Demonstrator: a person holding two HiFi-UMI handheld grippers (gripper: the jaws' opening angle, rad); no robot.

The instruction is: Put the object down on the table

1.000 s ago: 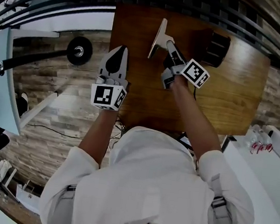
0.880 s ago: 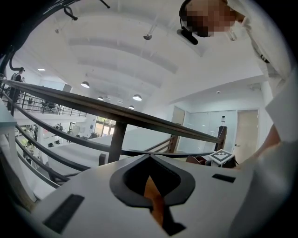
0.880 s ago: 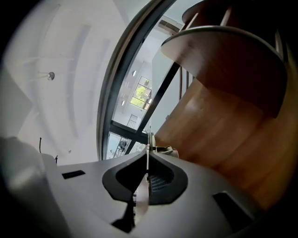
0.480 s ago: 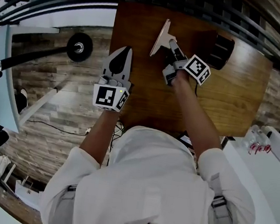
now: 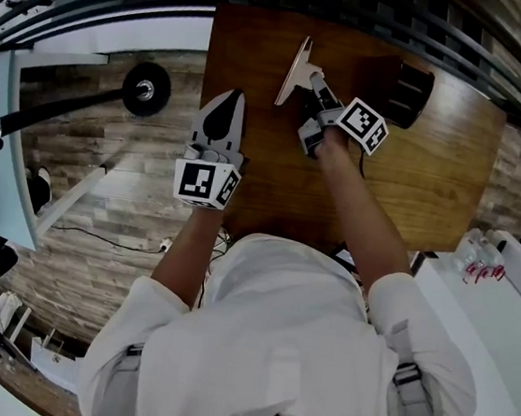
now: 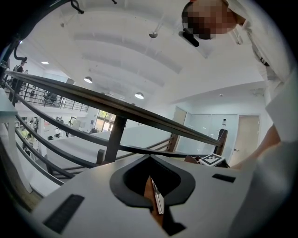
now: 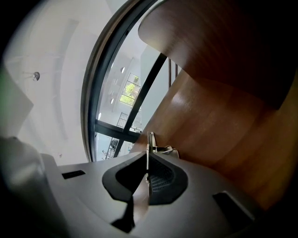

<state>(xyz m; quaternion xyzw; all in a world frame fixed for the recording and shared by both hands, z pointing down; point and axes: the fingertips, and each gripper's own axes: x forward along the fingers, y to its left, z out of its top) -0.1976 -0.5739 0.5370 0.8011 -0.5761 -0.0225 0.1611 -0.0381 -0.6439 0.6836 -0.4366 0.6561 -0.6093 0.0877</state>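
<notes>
Two grippers are mine, and each carries one cube printed with black-and-white square markers, the only print I can make out: the left cube (image 5: 202,181) sits nearest my body and the right cube (image 5: 363,125) farther out. My left gripper (image 5: 226,102) hangs at the left edge of the one wooden worktop (image 5: 435,167), its jaws pressed together with nothing gripped between them. Beyond it, my right gripper (image 5: 314,79) reaches across the worktop with its jaws clamped on one thin pale panel (image 5: 294,70), which they pinch edge-on near its lower end. The panel stands tilted on edge above the wood, and I cannot tell whether its bottom edge touches the surface. To the right of it, near the far edge, one dark cylindrical object (image 5: 408,93) rests on the worktop, apart from the panel.
</notes>
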